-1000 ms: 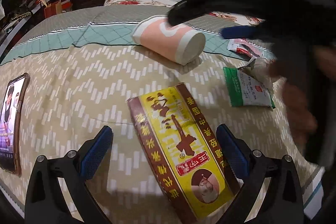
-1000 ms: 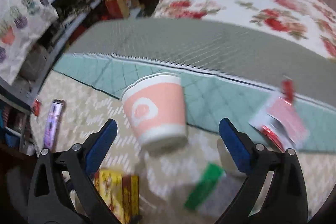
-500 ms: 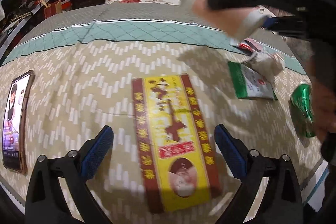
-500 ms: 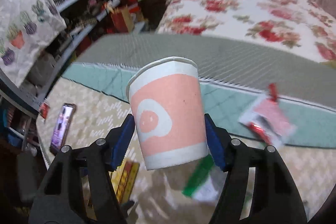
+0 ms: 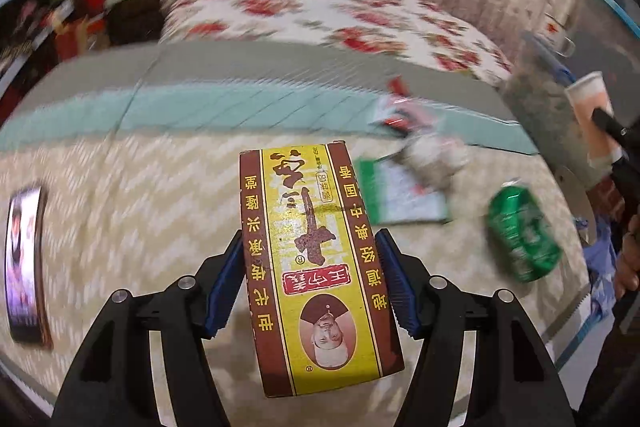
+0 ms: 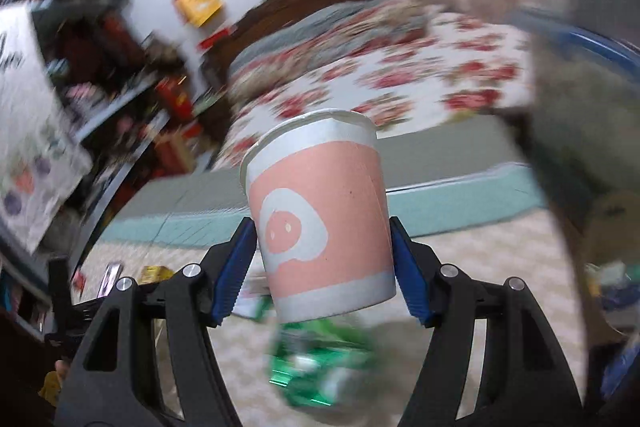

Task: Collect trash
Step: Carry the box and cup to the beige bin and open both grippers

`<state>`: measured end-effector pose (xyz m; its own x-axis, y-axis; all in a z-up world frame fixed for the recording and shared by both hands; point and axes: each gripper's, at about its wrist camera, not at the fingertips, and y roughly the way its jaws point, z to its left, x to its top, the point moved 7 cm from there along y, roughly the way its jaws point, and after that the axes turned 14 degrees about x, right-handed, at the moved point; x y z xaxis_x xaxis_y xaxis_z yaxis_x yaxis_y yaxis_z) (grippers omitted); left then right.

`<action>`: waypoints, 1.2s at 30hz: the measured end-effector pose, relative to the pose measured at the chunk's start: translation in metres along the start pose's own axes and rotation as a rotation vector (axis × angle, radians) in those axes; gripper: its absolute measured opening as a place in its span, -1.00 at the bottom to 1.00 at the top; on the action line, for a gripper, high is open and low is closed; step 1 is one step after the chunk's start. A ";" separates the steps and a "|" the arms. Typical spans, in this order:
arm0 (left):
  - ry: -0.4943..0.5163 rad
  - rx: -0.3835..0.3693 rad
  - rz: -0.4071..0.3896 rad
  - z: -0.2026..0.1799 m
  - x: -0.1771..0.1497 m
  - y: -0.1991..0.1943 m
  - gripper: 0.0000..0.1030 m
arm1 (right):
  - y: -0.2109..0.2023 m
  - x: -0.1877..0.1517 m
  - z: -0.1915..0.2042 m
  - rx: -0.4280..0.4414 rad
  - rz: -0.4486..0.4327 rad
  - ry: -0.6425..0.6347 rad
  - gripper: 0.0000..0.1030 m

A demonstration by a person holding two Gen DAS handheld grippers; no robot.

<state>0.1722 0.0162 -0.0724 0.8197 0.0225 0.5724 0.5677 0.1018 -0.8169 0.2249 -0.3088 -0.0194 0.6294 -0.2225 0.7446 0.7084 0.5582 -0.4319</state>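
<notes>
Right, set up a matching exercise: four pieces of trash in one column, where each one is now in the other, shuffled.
Things:
1. yellow and brown carton
2. pink paper cup
3. green can
4. green and white packet

Places:
A. lying on the bedspread, at the right
B. between the fingers of the right gripper
C. flat on the bedspread, partly under crumpled paper
D. between the fingers of the left gripper, whose jaws are closing

Pairs: 1-D, 2-B, 3-A, 4-C
</notes>
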 end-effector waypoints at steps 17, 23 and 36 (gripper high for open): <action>0.562 -0.406 -0.104 -0.452 0.072 -0.039 0.19 | -0.173 -0.026 -0.263 -0.341 -0.198 0.307 0.35; 0.667 -0.366 -0.057 -0.543 0.051 0.009 0.67 | -0.171 -0.030 -0.310 -0.302 -0.216 0.407 0.77; 0.523 -0.286 -0.160 -0.448 0.073 -0.020 0.64 | -0.186 -0.046 -0.274 -0.218 -0.358 0.440 0.76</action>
<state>0.2548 -0.4293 -0.0456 0.6108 -0.4690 0.6379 0.6253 -0.2086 -0.7520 0.1520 -0.6211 -0.1125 0.3797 -0.7015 0.6031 0.9205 0.2210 -0.3224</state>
